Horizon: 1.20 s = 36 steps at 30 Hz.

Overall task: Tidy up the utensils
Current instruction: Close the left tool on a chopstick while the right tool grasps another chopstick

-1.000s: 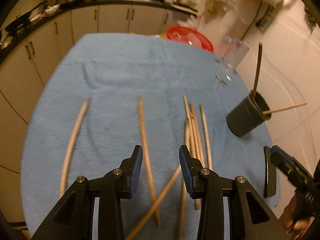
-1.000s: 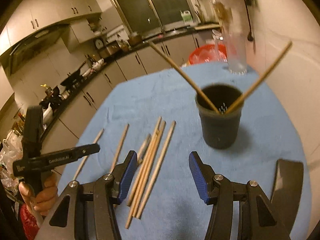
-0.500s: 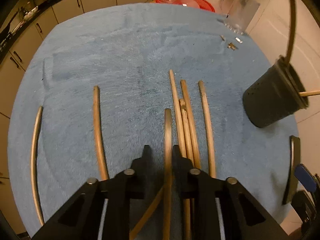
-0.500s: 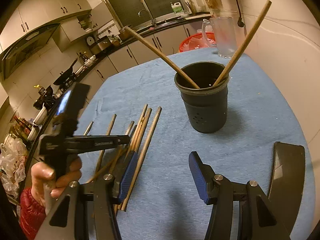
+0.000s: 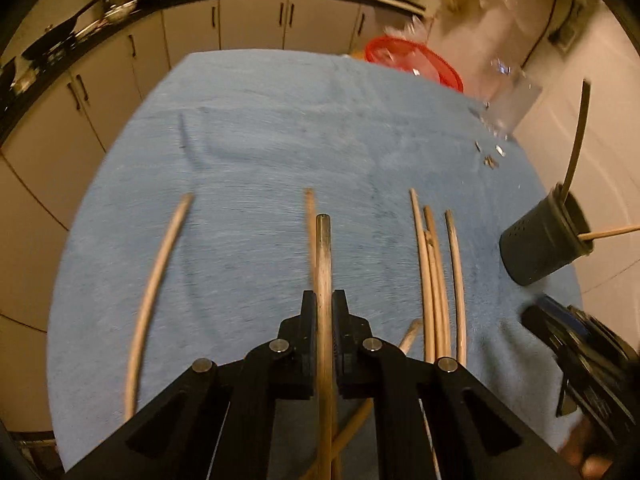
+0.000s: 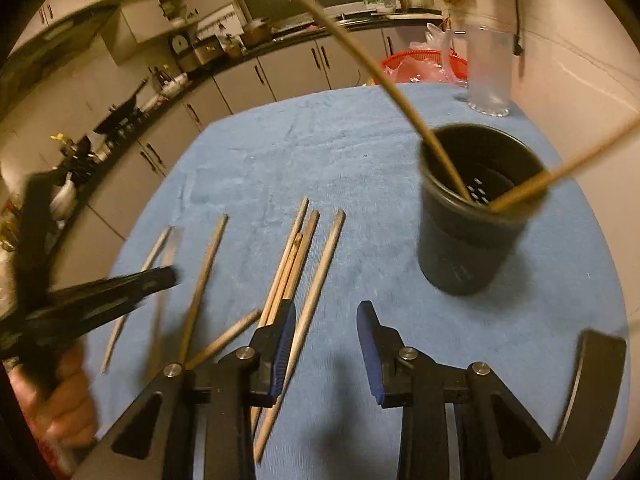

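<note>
Left gripper point(image 5: 324, 304) clamped on a chopstick point(image 5: 323, 256); right gripper point(image 6: 326, 316) spread, holding nothing, near black cup point(image 6: 472, 240).

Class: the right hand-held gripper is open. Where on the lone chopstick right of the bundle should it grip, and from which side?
Grip that chopstick near mid-length, coming from above with the right hand-held gripper and its jaws across the shaft. It lies flat on the blue cloth, apart from the bundle, so both sides are free.
</note>
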### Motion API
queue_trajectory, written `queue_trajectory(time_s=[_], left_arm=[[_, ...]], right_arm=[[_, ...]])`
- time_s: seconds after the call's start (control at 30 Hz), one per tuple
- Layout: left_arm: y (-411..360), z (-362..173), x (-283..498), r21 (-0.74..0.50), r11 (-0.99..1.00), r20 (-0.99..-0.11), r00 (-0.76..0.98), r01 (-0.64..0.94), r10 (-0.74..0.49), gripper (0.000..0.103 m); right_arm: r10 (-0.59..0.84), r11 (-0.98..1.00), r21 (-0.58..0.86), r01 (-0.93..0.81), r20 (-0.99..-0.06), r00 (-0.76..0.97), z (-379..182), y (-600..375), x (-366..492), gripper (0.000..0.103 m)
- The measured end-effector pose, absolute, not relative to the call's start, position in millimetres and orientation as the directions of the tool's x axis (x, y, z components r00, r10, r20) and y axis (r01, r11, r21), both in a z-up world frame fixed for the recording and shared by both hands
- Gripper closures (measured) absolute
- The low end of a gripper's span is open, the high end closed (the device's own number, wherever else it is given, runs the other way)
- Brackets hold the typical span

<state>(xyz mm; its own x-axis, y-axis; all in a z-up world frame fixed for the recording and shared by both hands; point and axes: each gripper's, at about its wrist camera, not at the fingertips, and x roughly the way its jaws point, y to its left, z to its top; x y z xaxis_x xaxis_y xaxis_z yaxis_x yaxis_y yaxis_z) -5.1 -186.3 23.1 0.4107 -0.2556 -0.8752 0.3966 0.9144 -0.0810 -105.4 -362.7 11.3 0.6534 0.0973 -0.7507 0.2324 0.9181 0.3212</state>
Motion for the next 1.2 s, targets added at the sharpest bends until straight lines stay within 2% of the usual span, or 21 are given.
queue_trajectory(time_s=[0.1, 0.2, 0.43, 0.53, 0.67, 0.9, 1.2], left_arm=[[-172, 28, -6, -0.094, 0.917, -0.864, 0.425, 0.388, -0.269, 0.095], [-165, 28, -4, -0.117, 0.915, -0.86, 0.422, 0.386, -0.287, 0.095], [-151, 26, 0, -0.153, 0.908, -0.856, 0.407, 0.39, -0.319, 0.095], [-147, 27, -3, -0.16, 0.904, -0.854, 0.404, 0.397, -0.328, 0.095], [-145, 28, -6, -0.166, 0.901, -0.854, 0.398, 0.4, -0.335, 0.095], [-143, 21, -2, -0.173, 0.908, -0.865, 0.381, 0.381, -0.325, 0.095], [-145, 11, 7, -0.144, 0.923, -0.891, 0.359, 0.356, -0.278, 0.095]], right_arm=[[0.1, 0.915, 0.315, 0.25, -0.781, 0.617, 5, -360, -78, 0.068], [0.035, 0.929, 0.241, 0.282, -0.814, 0.58, -1, -358, -53, 0.069], [-0.018, 0.938, 0.157, 0.31, -0.869, 0.494, -20, -357, -18, 0.081], [-0.016, 0.947, 0.143, 0.287, -0.874, 0.486, -28, -356, -19, 0.092], [0.024, 0.971, 0.134, 0.2, -0.88, 0.474, -24, -351, -38, 0.095], [0.106, 0.984, 0.158, 0.085, -0.895, 0.434, -20, -350, -78, 0.093], [0.092, 0.979, 0.161, 0.124, -0.897, 0.433, -25, -357, -58, 0.092]])
